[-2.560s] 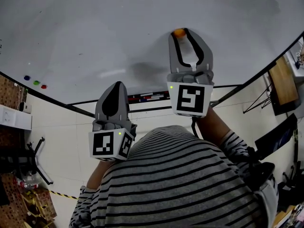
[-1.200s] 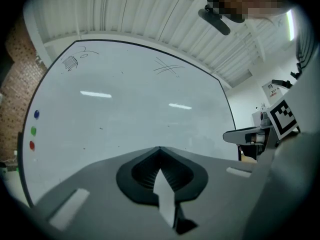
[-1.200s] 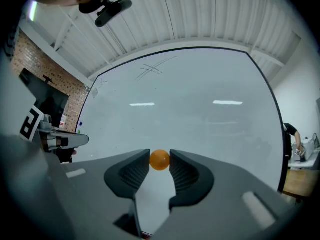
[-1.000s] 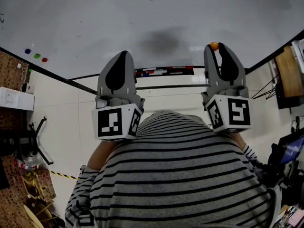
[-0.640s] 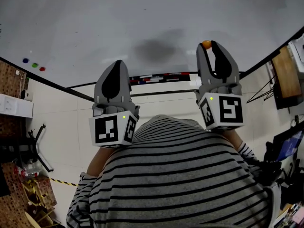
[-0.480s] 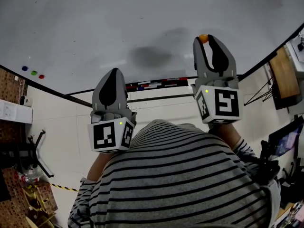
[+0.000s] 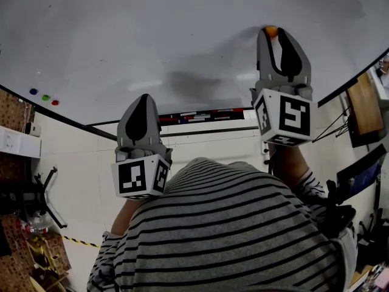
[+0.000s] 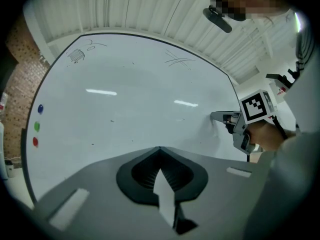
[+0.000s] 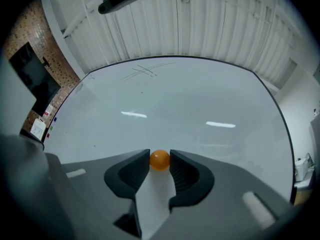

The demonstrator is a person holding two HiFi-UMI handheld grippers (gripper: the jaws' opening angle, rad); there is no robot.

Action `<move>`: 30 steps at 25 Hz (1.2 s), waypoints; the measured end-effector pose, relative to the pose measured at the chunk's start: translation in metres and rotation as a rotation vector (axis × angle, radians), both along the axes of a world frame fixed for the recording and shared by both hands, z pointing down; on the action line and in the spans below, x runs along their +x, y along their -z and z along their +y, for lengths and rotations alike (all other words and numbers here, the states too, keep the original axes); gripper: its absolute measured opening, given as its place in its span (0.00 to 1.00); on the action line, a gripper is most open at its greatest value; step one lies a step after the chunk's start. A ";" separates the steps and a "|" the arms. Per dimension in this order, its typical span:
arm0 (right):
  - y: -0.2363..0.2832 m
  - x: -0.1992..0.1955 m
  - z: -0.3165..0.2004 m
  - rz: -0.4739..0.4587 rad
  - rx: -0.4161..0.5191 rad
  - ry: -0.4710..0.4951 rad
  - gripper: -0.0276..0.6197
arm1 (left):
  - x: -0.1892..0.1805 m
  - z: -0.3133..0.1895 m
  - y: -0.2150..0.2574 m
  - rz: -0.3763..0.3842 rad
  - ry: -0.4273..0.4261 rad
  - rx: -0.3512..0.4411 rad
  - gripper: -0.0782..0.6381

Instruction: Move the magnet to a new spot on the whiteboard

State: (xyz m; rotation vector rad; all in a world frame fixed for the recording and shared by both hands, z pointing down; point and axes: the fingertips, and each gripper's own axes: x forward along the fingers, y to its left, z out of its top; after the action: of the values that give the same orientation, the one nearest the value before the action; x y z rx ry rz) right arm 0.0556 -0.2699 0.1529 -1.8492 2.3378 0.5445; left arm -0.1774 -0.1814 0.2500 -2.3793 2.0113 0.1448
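Observation:
A small round orange magnet is pinched between the tips of my right gripper, which is shut on it. In the head view the orange magnet sits at the tip of the right gripper, right against the whiteboard in its right part. My left gripper hangs lower, off the board's bottom edge, shut with nothing between its jaws. From the left gripper view the left gripper points at the whiteboard, and the right gripper shows at the far right touching the board.
Three small magnets, blue, green and red, stick to the board's left edge. A marker tray runs under the board. Brick wall and shelving stand at the left, a dark desk and screen at the right.
My right gripper has risen with the orange magnet from below the board's bottom edge up onto its right part. The left gripper has dropped slightly and stays shut.

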 end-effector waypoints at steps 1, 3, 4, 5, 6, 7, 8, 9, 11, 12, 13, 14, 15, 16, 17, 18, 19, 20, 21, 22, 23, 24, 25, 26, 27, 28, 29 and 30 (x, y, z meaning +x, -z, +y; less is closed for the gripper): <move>0.000 0.001 -0.001 0.000 0.000 -0.004 0.23 | 0.000 0.001 0.001 0.002 0.001 0.001 0.13; 0.001 0.001 -0.001 0.002 0.010 -0.016 0.23 | -0.002 0.001 0.002 0.003 0.002 0.001 0.13; 0.002 0.000 -0.001 0.002 0.016 -0.023 0.23 | -0.003 0.001 0.002 0.003 0.001 0.000 0.13; 0.002 0.000 -0.001 0.001 0.023 -0.027 0.23 | -0.004 0.000 0.002 0.002 -0.001 -0.001 0.13; 0.003 0.000 -0.001 -0.001 0.027 -0.029 0.23 | -0.004 0.000 0.002 0.002 -0.003 -0.002 0.13; 0.002 0.000 -0.001 -0.002 0.029 -0.028 0.23 | -0.003 -0.001 0.002 0.003 -0.005 -0.003 0.13; 0.002 0.000 -0.002 -0.002 0.029 -0.024 0.22 | -0.003 -0.002 0.001 0.005 -0.007 -0.005 0.13; 0.001 0.000 -0.002 -0.003 0.026 -0.018 0.22 | -0.003 -0.004 0.001 0.006 -0.009 -0.008 0.13; 0.002 -0.001 -0.001 -0.010 0.017 -0.003 0.22 | -0.003 -0.007 0.000 0.001 -0.014 -0.009 0.13; 0.004 -0.001 0.002 -0.015 0.018 0.003 0.22 | -0.004 -0.008 -0.001 -0.001 -0.017 -0.008 0.13; 0.005 -0.001 0.006 -0.020 0.022 0.007 0.22 | -0.004 -0.010 -0.001 -0.002 -0.019 -0.008 0.13; 0.007 0.001 0.013 -0.027 0.025 0.010 0.22 | -0.004 -0.010 -0.002 0.000 -0.022 -0.009 0.13; 0.007 0.002 0.020 -0.036 0.021 0.016 0.22 | -0.003 -0.010 -0.003 0.002 -0.026 -0.011 0.13; 0.005 0.005 0.027 -0.048 0.009 0.026 0.22 | -0.002 -0.010 -0.003 0.003 -0.029 -0.010 0.13; 0.001 0.007 0.033 -0.060 -0.010 0.037 0.22 | 0.000 -0.009 -0.002 0.002 -0.032 -0.006 0.13; -0.005 0.010 0.039 -0.071 -0.032 0.046 0.22 | 0.001 -0.009 -0.001 0.000 -0.034 0.000 0.13; -0.012 0.013 0.044 -0.084 -0.056 0.049 0.22 | 0.003 -0.009 0.000 -0.002 -0.036 0.006 0.13; -0.021 0.017 0.048 -0.099 -0.081 0.046 0.18 | 0.004 -0.008 0.000 -0.004 -0.038 0.010 0.13; -0.030 0.020 0.051 -0.117 -0.107 0.042 0.11 | 0.006 -0.009 0.000 -0.003 -0.039 0.010 0.13; -0.039 0.023 0.052 -0.134 -0.135 0.041 0.05 | 0.008 -0.009 0.000 0.000 -0.039 0.008 0.13; -0.048 0.024 0.053 -0.144 -0.161 0.042 0.05 | 0.008 -0.009 -0.001 0.003 -0.039 0.007 0.13; -0.057 0.023 0.053 -0.146 -0.184 0.045 0.05 | 0.009 -0.009 -0.001 0.007 -0.037 0.007 0.13; -0.064 0.021 0.053 -0.142 -0.202 0.048 0.05 | 0.008 -0.009 -0.002 0.009 -0.035 0.007 0.13; -0.072 0.019 0.054 -0.138 -0.215 0.048 0.05 | 0.008 -0.009 -0.003 0.009 -0.033 0.006 0.13; -0.079 0.017 0.055 -0.134 -0.227 0.045 0.05 | 0.007 -0.009 -0.005 0.007 -0.032 0.004 0.13; -0.088 0.015 0.056 -0.130 -0.240 0.040 0.05 | 0.007 -0.010 -0.008 0.005 -0.032 0.000 0.13; -0.097 0.013 0.056 -0.129 -0.258 0.038 0.05 | 0.006 -0.010 -0.012 0.003 -0.030 -0.006 0.13; -0.108 0.010 0.055 -0.131 -0.283 0.044 0.05 | 0.004 -0.011 -0.014 0.002 -0.024 -0.010 0.13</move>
State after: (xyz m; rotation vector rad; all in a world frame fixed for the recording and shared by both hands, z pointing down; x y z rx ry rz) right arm 0.0657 -0.2148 0.2606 -1.8720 2.4634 0.0858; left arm -0.1731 -0.1924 0.2643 -2.4107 1.9903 0.1375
